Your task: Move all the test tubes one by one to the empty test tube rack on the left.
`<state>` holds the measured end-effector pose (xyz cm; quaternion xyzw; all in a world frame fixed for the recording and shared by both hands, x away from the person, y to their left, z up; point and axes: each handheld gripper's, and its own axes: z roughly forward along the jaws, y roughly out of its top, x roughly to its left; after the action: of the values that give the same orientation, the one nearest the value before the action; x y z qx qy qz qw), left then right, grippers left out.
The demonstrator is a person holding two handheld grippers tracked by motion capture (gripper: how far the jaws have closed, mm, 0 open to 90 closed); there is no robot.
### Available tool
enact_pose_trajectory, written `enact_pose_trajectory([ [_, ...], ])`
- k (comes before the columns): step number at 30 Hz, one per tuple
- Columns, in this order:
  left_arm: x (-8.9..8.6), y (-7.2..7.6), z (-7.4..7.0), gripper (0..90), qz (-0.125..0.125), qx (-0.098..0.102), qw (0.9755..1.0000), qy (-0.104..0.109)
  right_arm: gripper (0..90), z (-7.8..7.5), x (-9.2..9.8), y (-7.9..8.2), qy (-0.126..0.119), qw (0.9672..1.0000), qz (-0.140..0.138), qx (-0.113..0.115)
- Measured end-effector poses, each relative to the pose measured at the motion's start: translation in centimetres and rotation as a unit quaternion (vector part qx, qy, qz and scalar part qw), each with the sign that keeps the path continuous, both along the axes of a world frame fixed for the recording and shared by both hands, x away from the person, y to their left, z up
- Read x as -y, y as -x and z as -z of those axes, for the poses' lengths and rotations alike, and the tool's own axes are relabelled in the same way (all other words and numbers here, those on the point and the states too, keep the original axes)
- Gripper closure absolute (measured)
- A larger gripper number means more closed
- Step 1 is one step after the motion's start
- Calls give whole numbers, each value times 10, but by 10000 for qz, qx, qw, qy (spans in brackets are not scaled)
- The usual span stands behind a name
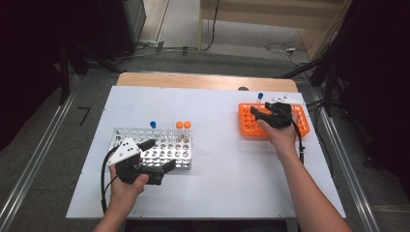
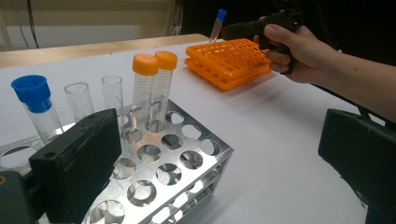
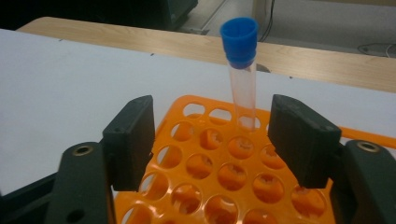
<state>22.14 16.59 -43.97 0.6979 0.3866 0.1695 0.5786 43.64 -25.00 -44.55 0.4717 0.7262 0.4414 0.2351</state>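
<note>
The right gripper (image 3: 212, 142) is hovering half-open, gripping nothing, behind the blue-capped clear plastic tube (image 3: 243, 74) standing in the orange plastic rack (image 3: 224, 177), lining up to grasp it

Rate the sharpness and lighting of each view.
High view: soft and low in detail, white table evenly lit, room edges dark. Left gripper view: metal rack crisp, near jaws blurred. Right gripper view: blue-capped tube and orange rack slightly soft, no glare.
</note>
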Motion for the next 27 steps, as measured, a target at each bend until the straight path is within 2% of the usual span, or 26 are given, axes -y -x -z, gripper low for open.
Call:
enact_pose_trajectory([
  [4,-1,0,0,0,-3,8,10000,21,419,5,0,-14,-33,9998,94,-153],
  [12,-4,0,-1,0,-20,2,10000,35,539,11,-7,-29,131,9991,272,-297],
  [17,-4,0,-1,0,-16,0,10000,34,613,10,-12,-34,349,9973,483,-433],
  [19,-5,0,-1,0,-26,-18,10000,27,672,10,-12,-36,433,9963,548,-493],
  [22,-4,0,-1,0,-35,-29,10000,17,738,10,-13,-38,557,9936,733,-655],
  [25,-3,0,-1,0,-37,-27,10000,9,748,10,-13,-38,524,9940,719,-632],
  [27,-3,0,-2,0,-27,-13,10000,4,750,8,-12,-37,518,9950,674,-528],
])
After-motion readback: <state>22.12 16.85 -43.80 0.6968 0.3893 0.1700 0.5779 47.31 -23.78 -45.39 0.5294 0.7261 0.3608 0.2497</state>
